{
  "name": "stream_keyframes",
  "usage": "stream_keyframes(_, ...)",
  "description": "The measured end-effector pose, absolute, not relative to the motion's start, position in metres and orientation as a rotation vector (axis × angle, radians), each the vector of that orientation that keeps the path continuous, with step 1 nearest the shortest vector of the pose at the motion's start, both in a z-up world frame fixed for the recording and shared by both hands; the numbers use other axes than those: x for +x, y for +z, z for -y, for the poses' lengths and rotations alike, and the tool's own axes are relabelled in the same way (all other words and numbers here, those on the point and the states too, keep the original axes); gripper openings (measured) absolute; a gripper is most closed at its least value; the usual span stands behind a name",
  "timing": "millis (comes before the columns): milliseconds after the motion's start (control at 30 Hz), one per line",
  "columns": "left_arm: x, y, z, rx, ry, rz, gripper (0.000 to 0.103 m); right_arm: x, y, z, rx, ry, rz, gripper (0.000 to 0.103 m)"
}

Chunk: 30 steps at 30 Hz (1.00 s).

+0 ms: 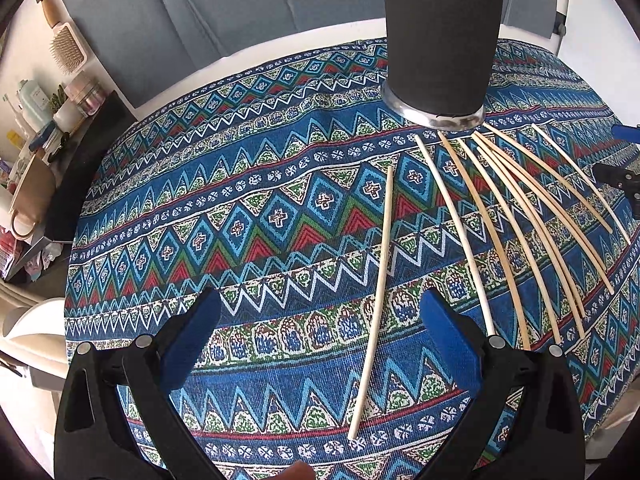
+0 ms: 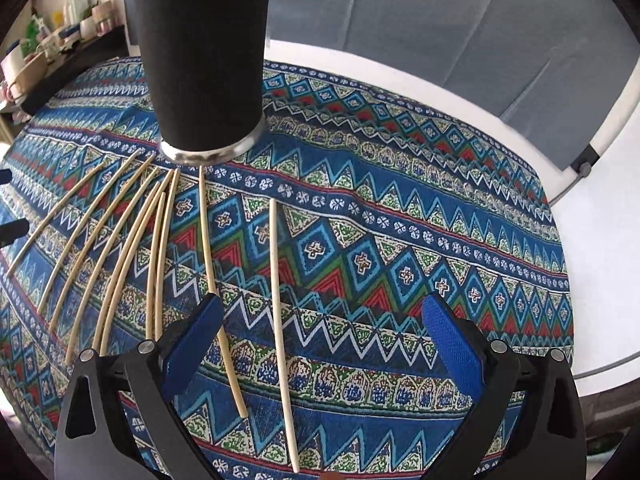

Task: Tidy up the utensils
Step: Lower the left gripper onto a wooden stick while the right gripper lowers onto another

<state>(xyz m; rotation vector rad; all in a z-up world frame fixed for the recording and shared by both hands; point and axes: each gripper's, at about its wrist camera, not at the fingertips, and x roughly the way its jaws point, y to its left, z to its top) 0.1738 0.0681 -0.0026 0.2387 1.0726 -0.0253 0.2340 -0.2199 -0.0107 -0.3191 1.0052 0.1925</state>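
Note:
Several pale wooden chopsticks lie fanned out on a patterned blue tablecloth (image 1: 240,220) in front of a tall black holder cup (image 1: 440,40) with a silver base. In the left wrist view one chopstick (image 1: 378,280) lies apart, between my left gripper's (image 1: 320,344) open fingers; the others (image 1: 520,220) fan to the right. In the right wrist view the cup (image 2: 204,60) stands at upper left, one chopstick (image 2: 280,280) lies between my right gripper's (image 2: 324,344) open fingers, and the others (image 2: 120,240) spread left. Both grippers are empty and hover above the cloth.
The round white table's rim (image 1: 180,80) shows beyond the cloth. A shelf with bottles, jars and a hairbrush (image 1: 68,48) stands at the far left. Grey cushions (image 2: 440,20) back the table. The other gripper's tips (image 1: 624,176) show at the right edge.

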Motion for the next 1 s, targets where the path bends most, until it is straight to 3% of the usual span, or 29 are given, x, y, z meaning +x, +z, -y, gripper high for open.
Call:
stream_keyframes(500,0.218,-0.028,-0.057,0.342,-0.108,-1.182,0.098,0.27,-0.046,0.231,-0.218,0.307,-1.24,0.096)
stream_keyframes(733,0.241,-0.038,-0.081,0.164,-0.196,-1.278,0.099,0.263,-0.049,0.235,-0.224,0.336,-1.218,0.097)
stream_keyframes(1000,0.237,-0.04,-0.08,0.198,-0.233,-1.258,0.099,0.264,-0.045,0.236,-0.24,0.351,-1.196,0.092)
